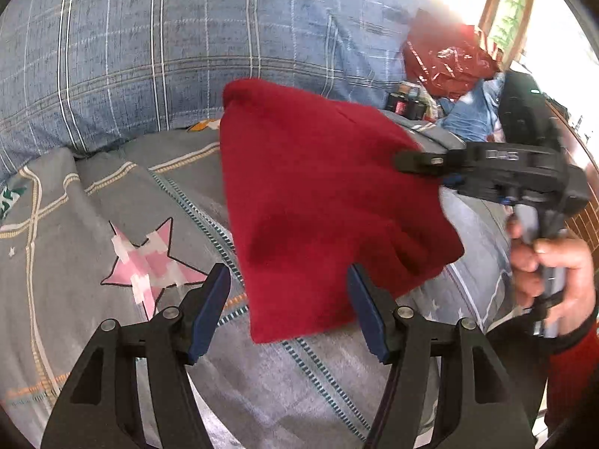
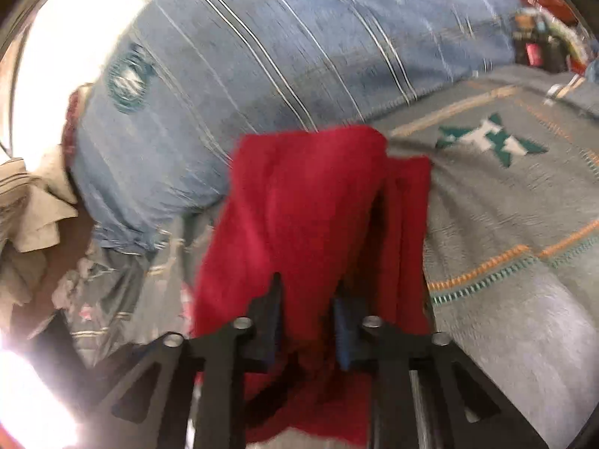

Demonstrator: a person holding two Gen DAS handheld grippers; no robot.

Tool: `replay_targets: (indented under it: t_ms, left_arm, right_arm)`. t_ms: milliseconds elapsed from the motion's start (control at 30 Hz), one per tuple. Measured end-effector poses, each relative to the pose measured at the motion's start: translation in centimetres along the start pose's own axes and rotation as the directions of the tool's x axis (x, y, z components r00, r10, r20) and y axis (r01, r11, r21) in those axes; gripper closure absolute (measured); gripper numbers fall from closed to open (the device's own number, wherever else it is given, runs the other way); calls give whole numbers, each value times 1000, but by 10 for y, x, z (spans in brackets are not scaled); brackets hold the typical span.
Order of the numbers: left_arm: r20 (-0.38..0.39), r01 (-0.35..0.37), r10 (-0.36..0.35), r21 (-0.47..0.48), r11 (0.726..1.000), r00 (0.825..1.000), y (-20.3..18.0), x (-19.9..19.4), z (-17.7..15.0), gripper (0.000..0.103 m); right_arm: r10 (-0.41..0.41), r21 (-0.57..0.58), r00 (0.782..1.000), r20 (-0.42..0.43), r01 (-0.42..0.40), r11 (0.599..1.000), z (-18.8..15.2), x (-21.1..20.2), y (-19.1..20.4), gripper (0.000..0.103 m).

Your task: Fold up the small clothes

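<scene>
The red garment hung in the air above the bed, over the grey star-patterned cover and in front of the blue plaid pillow. My right gripper had it pinched at one edge, its fingers closed on a bunch of the cloth; in the right wrist view the red fabric filled the gap between those fingers and draped off ahead of them. My left gripper stood open beneath the lower hem, the cloth passing near the inner face of one of its fingers, with nothing pressed between them that I could see.

I judged the garment soft, light and limp: it drooped from the single grip and showed a fuzzy, fleece-like surface that ought to give the pads good purchase and little slip. Nothing about it looked fragile. Being limp, it would not hold a shape in the air, so I thought the fold would go better with it laid flat on the bed. The best hold seemed to be a second corner or the hem opposite my right hand, taking the layers together so the piece would spread taut between the two grips.
</scene>
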State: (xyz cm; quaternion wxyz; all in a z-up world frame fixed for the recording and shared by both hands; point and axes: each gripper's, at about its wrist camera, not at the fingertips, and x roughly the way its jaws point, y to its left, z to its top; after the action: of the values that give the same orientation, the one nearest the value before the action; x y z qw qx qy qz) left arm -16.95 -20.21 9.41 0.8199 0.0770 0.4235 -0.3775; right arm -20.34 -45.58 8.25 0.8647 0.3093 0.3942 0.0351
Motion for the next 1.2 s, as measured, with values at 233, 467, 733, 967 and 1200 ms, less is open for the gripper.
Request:
replay_targets:
  t_ms: [233, 467, 733, 967, 1200]
  left_arm:
    - [21, -11, 11, -16, 1000, 1000, 3, 6, 14, 39]
    - [-5, -23, 23, 3, 1000, 1000, -3, 23, 14, 39]
    - [-39, -72, 74, 29, 997, 997, -13, 46, 9, 38]
    - [-39, -61, 62, 23, 998, 997, -12, 41, 4, 38]
    - [-34, -80, 80, -4, 997, 996, -13, 35, 1, 36]
  right_arm:
    - [-59, 38, 998, -37, 60, 997, -22, 1, -21, 74]
    - [-98, -51, 991, 94, 103, 993, 4, -23, 4, 49]
    - [-322, -186, 947, 2, 317, 930, 24, 51, -2, 54]
    - [-181, -115, 984, -4, 179, 977, -2, -5, 11, 46]
    - [-56, -148, 996, -70, 45, 988, -49, -14, 32, 65]
